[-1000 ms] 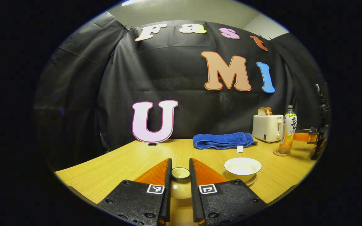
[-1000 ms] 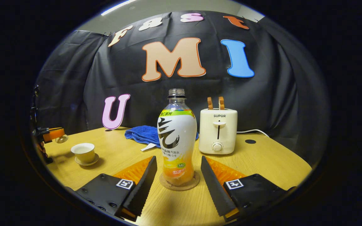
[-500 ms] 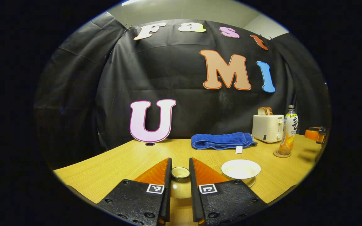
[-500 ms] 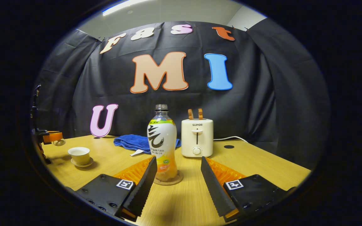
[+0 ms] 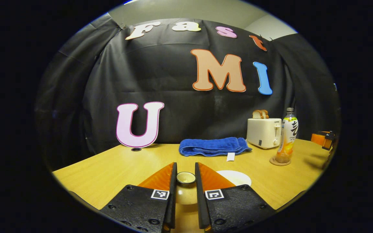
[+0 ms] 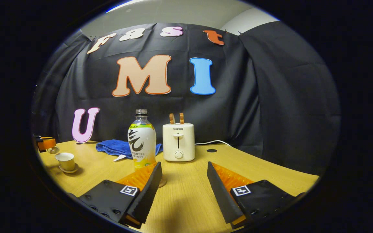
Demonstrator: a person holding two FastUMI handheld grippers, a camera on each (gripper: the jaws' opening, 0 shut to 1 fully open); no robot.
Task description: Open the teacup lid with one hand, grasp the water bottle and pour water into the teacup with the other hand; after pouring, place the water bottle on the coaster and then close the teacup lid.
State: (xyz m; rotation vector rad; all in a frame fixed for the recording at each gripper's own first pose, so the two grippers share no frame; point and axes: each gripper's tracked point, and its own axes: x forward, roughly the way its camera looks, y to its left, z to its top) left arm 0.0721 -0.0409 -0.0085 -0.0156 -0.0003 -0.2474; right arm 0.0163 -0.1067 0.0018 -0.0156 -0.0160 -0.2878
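Observation:
My left gripper (image 5: 185, 167) is shut on the knob of the pale teacup lid (image 5: 186, 178) and holds it above the table. The lidless white teacup (image 5: 238, 176) sits just right of it, partly hidden by a finger. In the right gripper view that teacup (image 6: 65, 159) stands on its saucer at far left, with the left gripper (image 6: 45, 143) and lid (image 6: 54, 149) hovering up-left of it. The water bottle (image 6: 141, 143) stands upright on the cork coaster (image 6: 162, 183). My right gripper (image 6: 184, 163) is open and holds nothing, nearer than the bottle and to its right.
A white toaster (image 6: 178, 142) with bread slices stands behind the bottle, its cord trailing right. A folded blue towel (image 6: 114, 147) lies at the back of the wooden table (image 6: 186, 200). The black cloth wall closes the far side.
My right gripper has pulled back and to the right from the bottle, which stays on the coaster. My left gripper has carried the lid to the right, closer to the teacup.

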